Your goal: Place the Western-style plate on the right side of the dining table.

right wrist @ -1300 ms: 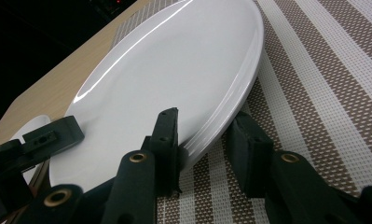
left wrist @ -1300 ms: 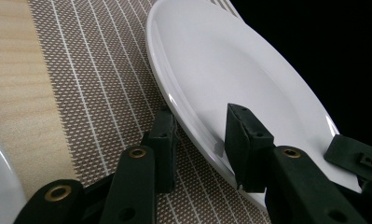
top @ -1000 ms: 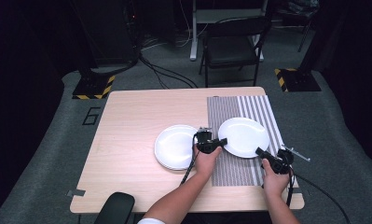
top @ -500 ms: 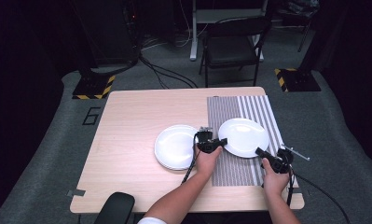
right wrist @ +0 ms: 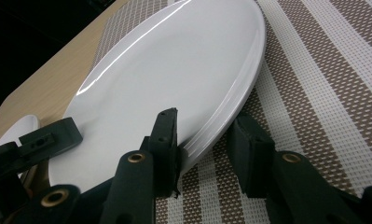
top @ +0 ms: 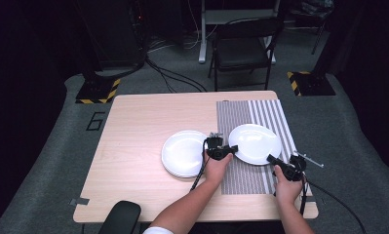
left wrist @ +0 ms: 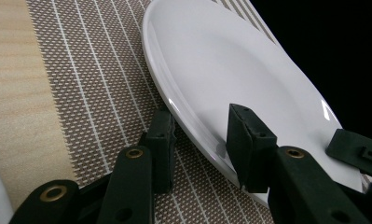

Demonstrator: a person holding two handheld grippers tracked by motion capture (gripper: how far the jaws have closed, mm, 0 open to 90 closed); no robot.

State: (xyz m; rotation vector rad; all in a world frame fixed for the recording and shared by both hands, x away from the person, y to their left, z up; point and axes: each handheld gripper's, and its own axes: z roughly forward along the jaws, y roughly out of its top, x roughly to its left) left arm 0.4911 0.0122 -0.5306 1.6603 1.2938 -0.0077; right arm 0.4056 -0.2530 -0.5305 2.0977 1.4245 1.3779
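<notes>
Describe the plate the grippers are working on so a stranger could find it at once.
On the wooden table, find the striped mat on its right half. The plate lies there, with both grippers straddling its near rim; the other plates sit stacked on bare wood to its left.

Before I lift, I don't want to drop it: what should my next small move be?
Probably close both grippers. The left gripper and right gripper each straddle the plate rim, jaws apart, and the plate lies flat on the mat. A firm pinch on both sides should come before lifting.

Bare table [top: 133, 141] lies open at nine o'clock of the stacked plates [top: 182, 153]; the placemat plate [top: 255, 142] crowds their three o'clock.
</notes>
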